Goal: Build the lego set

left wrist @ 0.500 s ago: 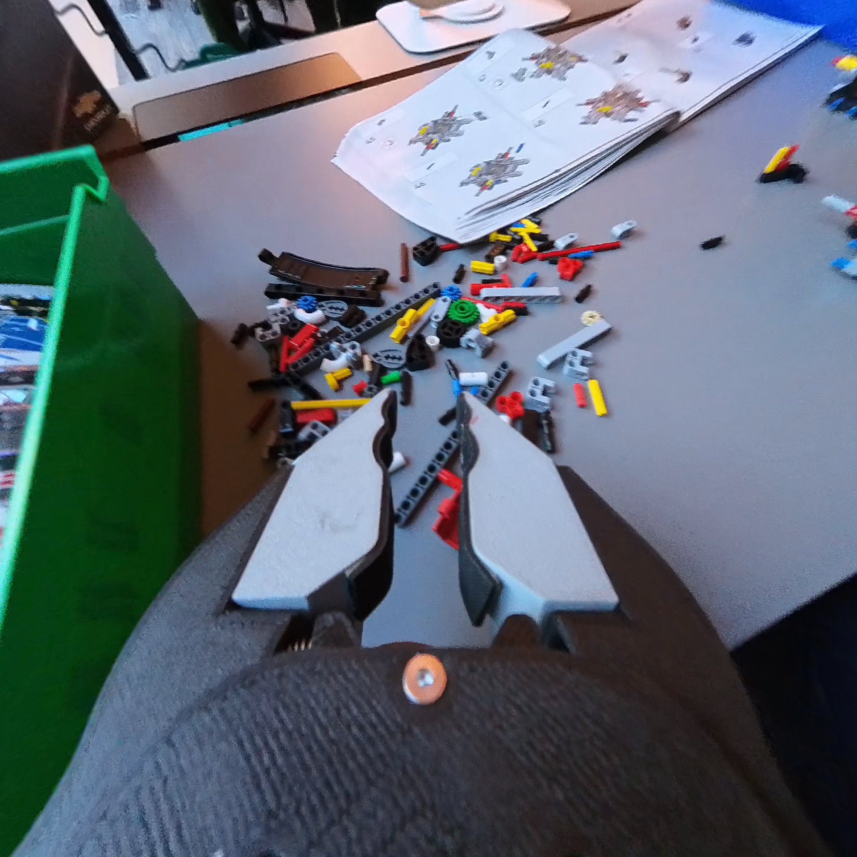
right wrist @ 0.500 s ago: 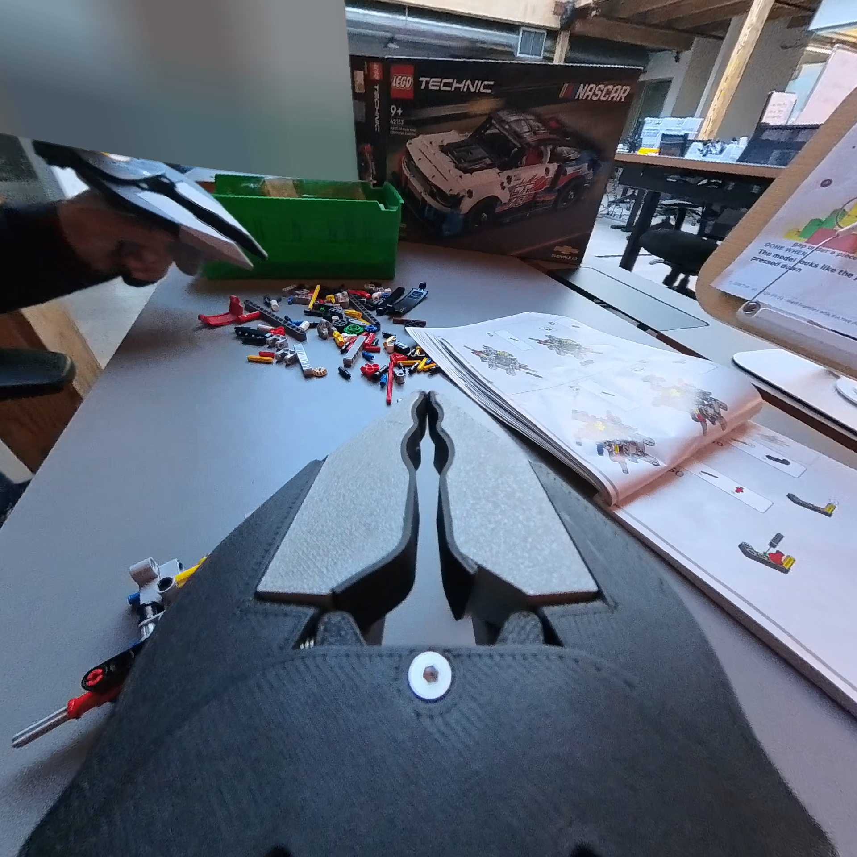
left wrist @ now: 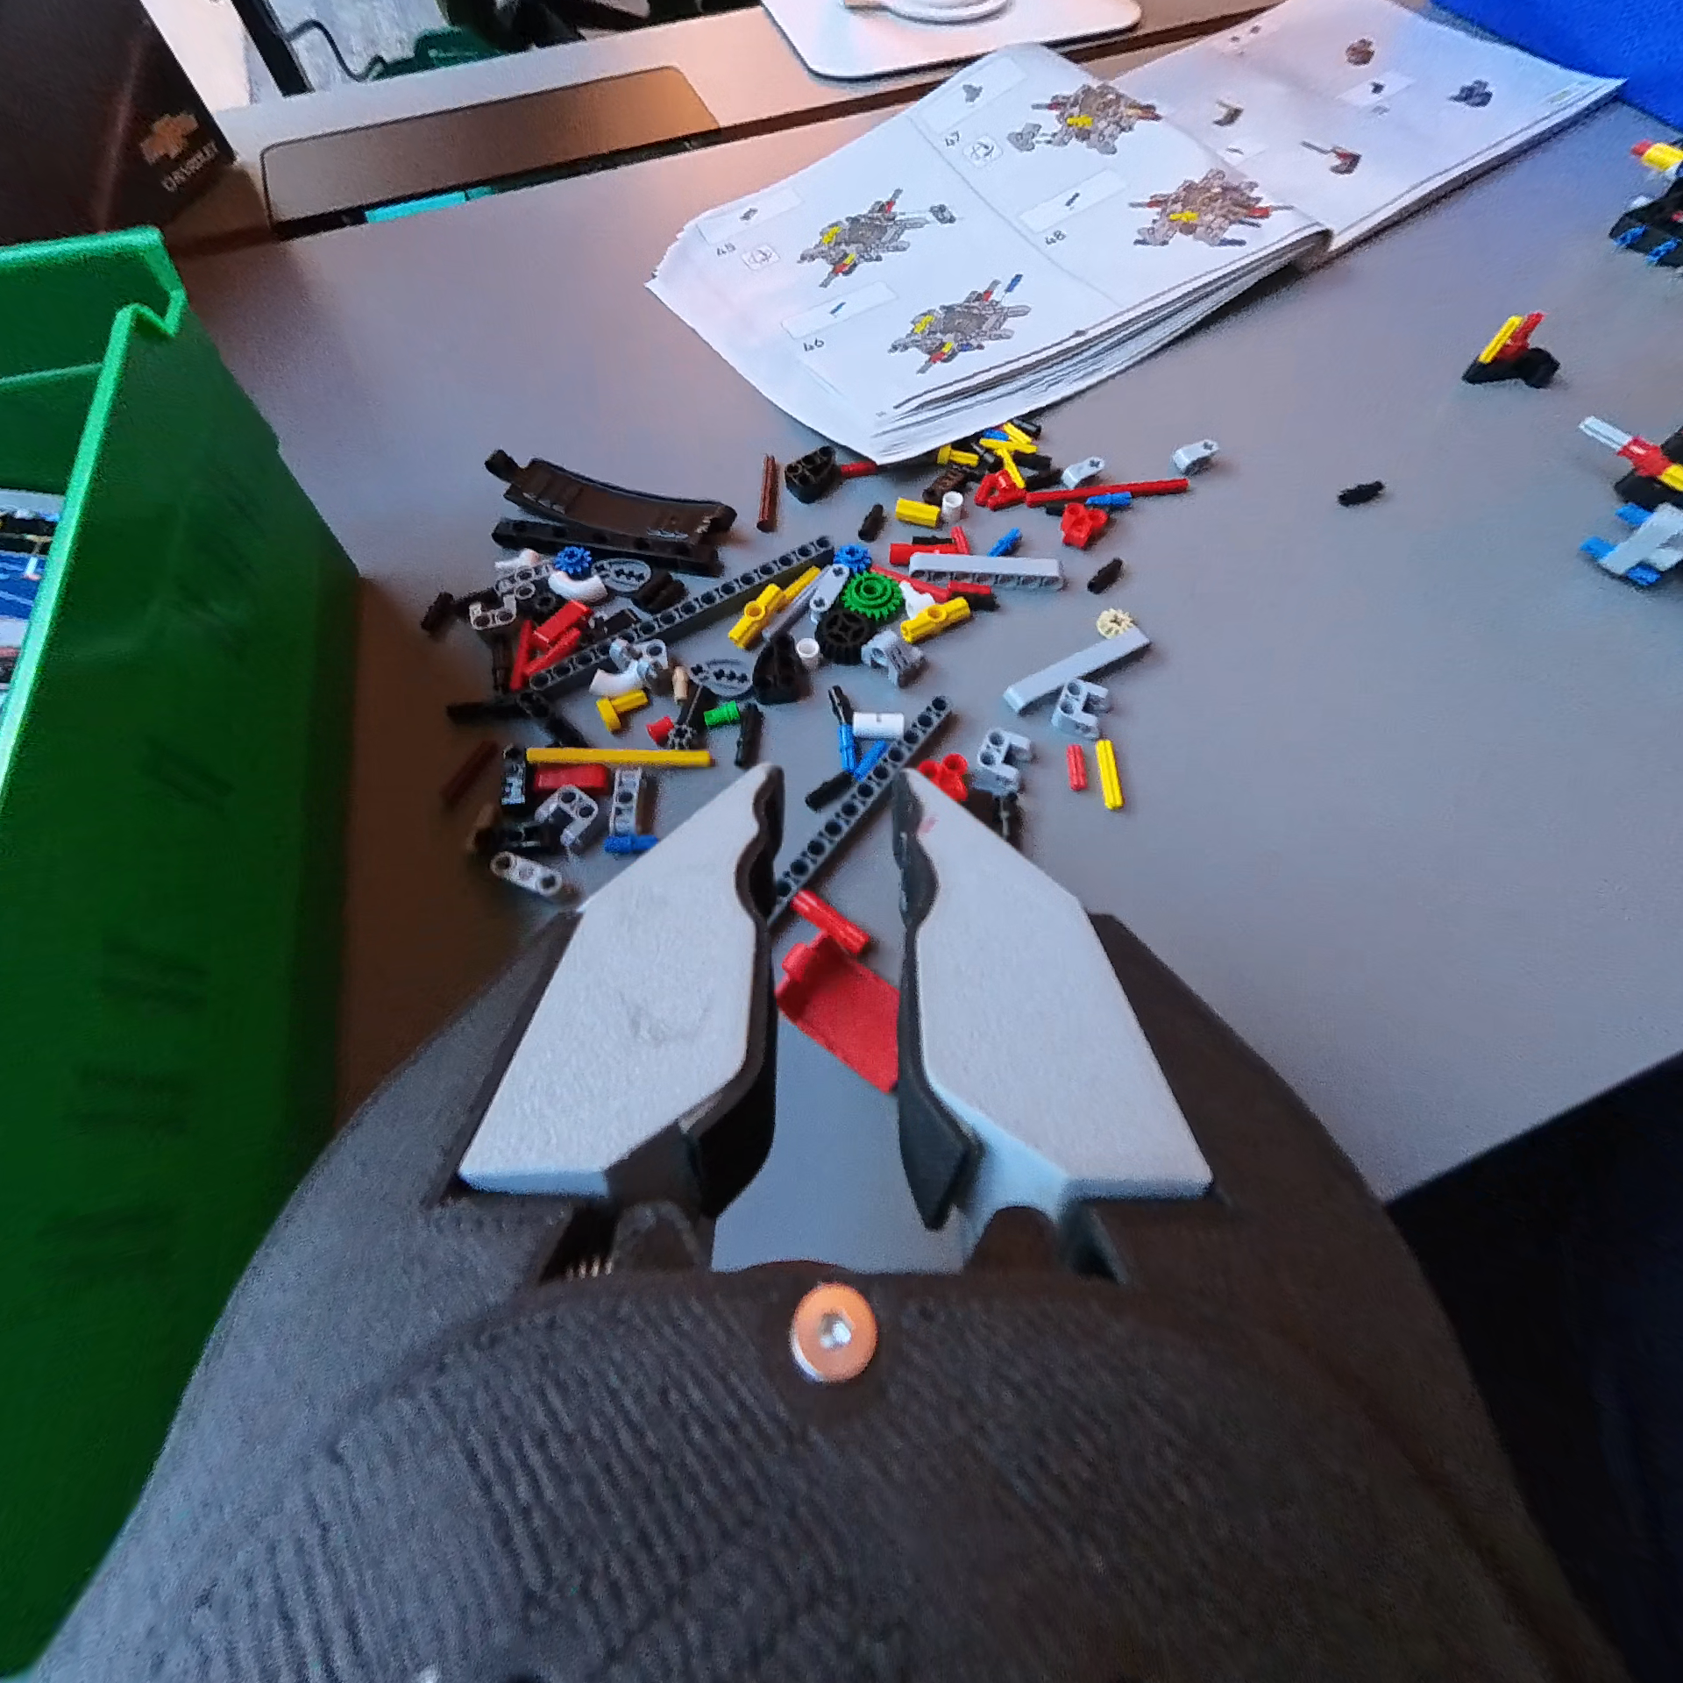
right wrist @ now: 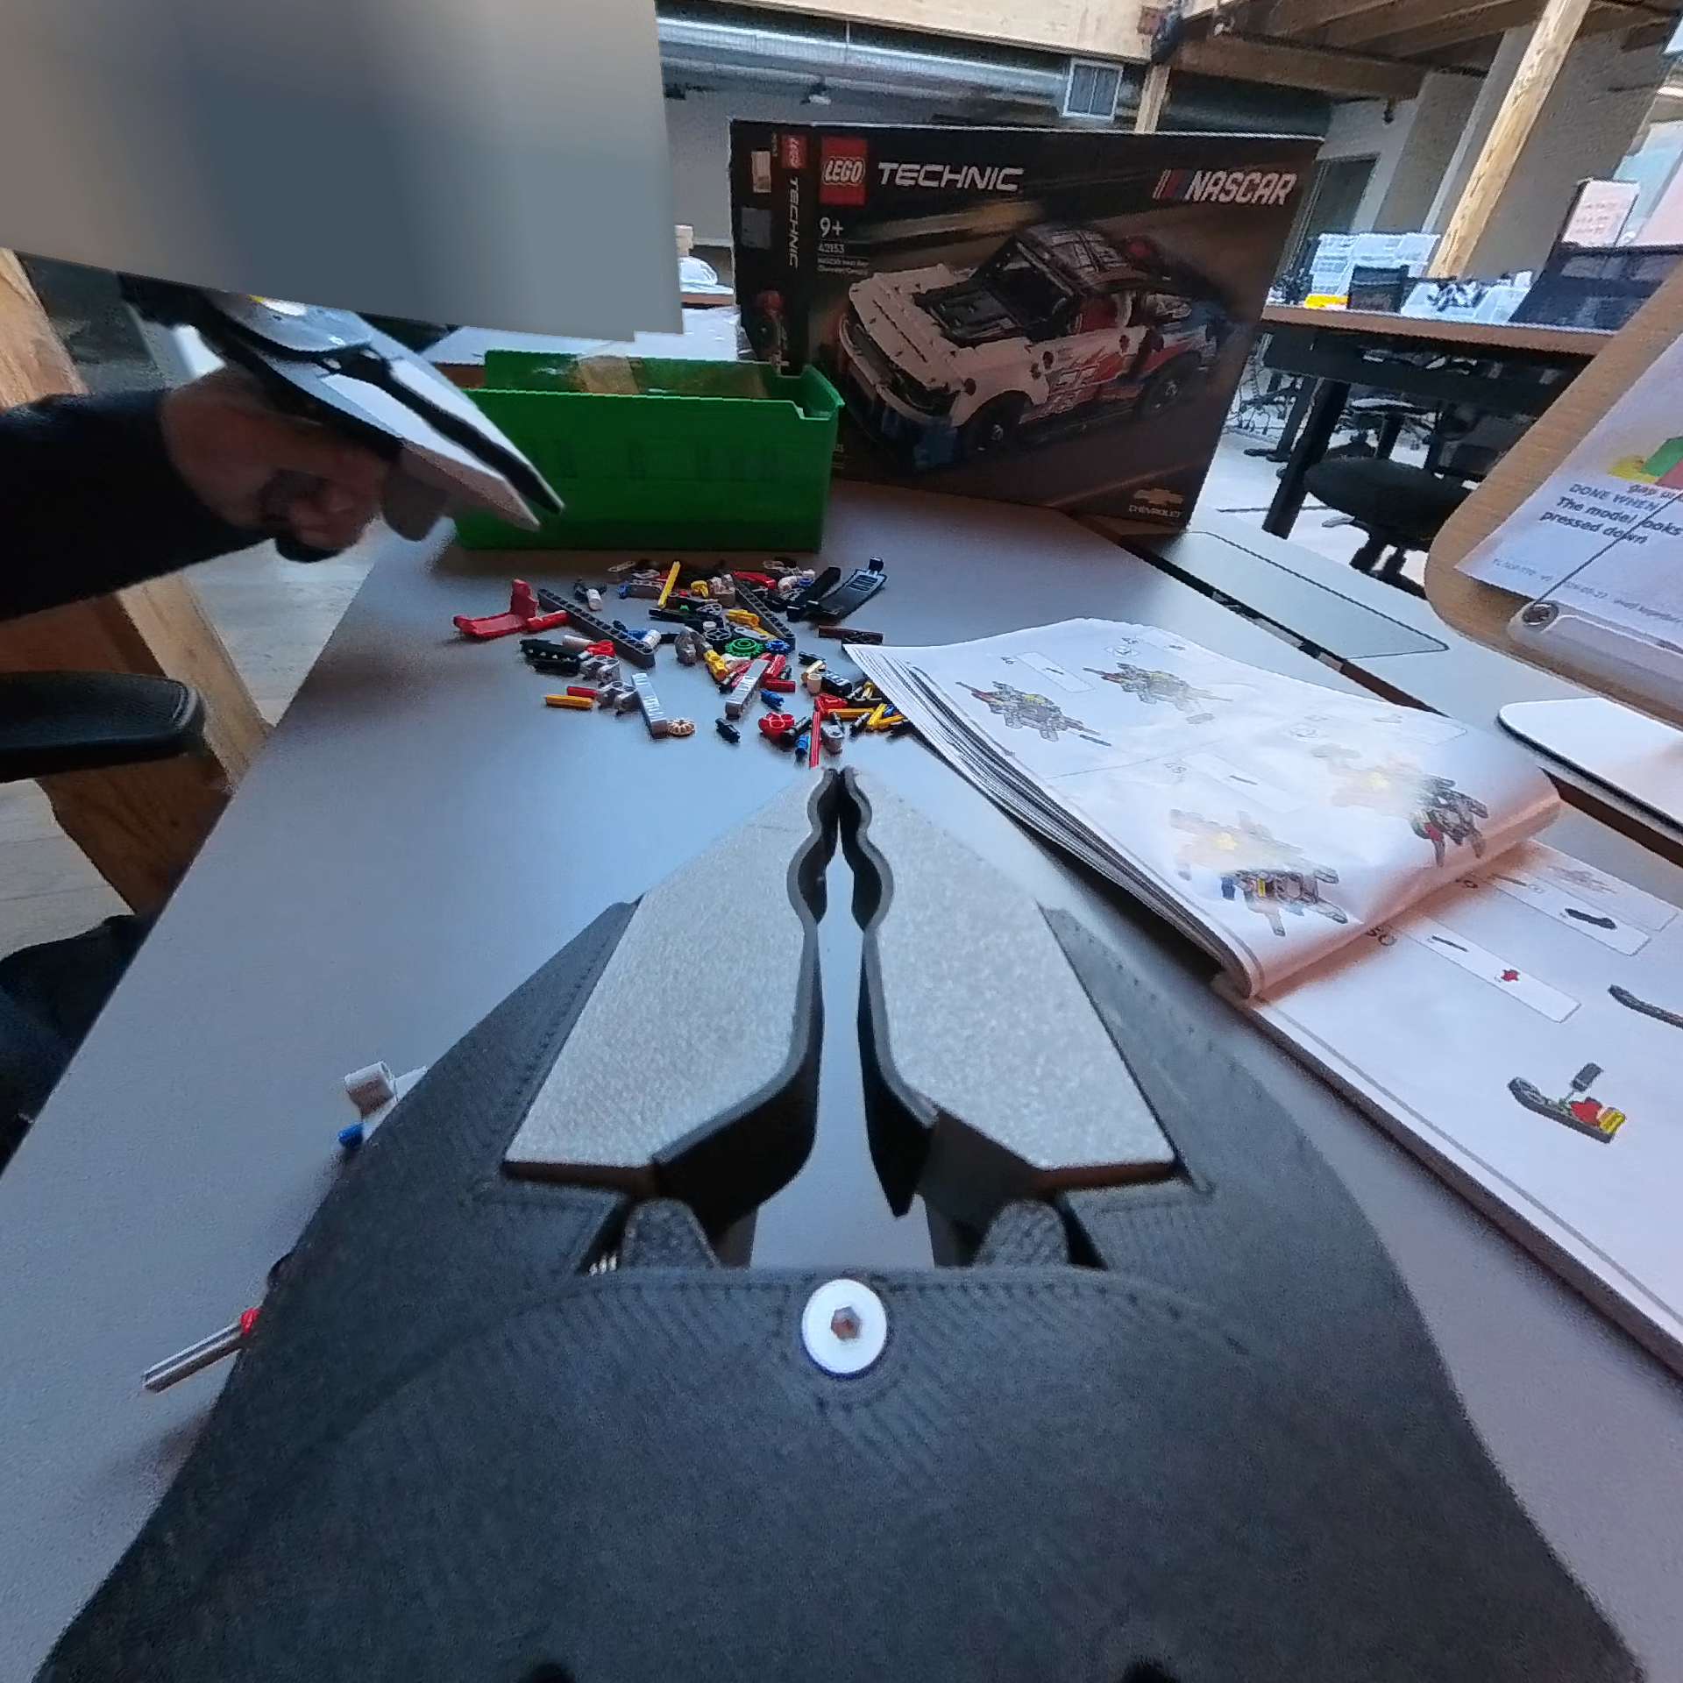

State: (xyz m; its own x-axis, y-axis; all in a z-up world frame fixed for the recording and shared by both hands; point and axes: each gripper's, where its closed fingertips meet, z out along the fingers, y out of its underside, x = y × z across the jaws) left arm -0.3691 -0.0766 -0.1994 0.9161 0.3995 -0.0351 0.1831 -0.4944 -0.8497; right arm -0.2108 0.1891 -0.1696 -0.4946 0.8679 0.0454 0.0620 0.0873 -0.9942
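Left claw (left wrist: pixel 838 801) hangs tilted down, open over the loose bricks (left wrist: pixel 820 628) by the green bin (left wrist: pixel 164 729), while right claw (right wrist: pixel 840 781) sits closed and empty above the worktop (right wrist: pixel 410 865).

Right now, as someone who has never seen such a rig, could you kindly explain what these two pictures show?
There is no robot here: a person holds a two-finger gripper in each hand, and each carries a camera looking along its fingers. One picture comes from the left gripper, which hangs open above a pile of small plastic building pieces on a grey table, beside a green bin; it holds nothing. The other comes from the right gripper, shut and empty, near an open instruction booklet. Its view also shows the left gripper farther off, and a toy-car box.
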